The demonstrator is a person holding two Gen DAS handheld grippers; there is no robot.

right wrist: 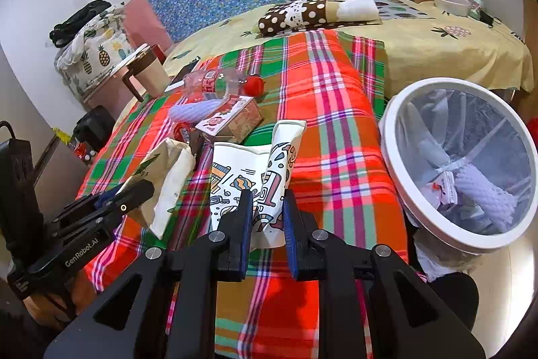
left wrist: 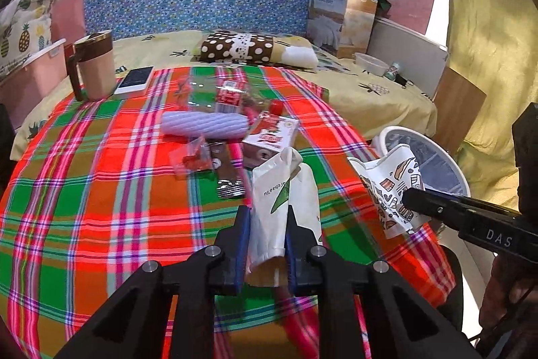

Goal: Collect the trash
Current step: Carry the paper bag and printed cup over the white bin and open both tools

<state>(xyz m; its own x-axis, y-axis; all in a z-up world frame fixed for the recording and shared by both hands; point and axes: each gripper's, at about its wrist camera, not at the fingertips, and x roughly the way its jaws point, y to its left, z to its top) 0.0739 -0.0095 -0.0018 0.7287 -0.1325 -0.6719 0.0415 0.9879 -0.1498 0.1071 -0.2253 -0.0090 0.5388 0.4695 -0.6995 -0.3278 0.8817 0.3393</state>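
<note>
Holding a crushed patterned paper cup (right wrist: 265, 180) clamped in the right gripper (right wrist: 267, 207) and a white paper bag (left wrist: 282, 201) clamped in the left gripper (left wrist: 267, 224), both above the plaid cloth (left wrist: 101, 190), with the white trash bin (right wrist: 396, 170) nearest, just right of the cup.

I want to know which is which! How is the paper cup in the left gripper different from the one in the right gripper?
The left gripper holds a plain cream cup with one green leaf mark; the right gripper holds a white cup covered in colourful doodles. In the left wrist view, the doodle cup is closer to the white bin than the cream cup. Both are crushed flat, and both are clamped between closed fingers.
</note>
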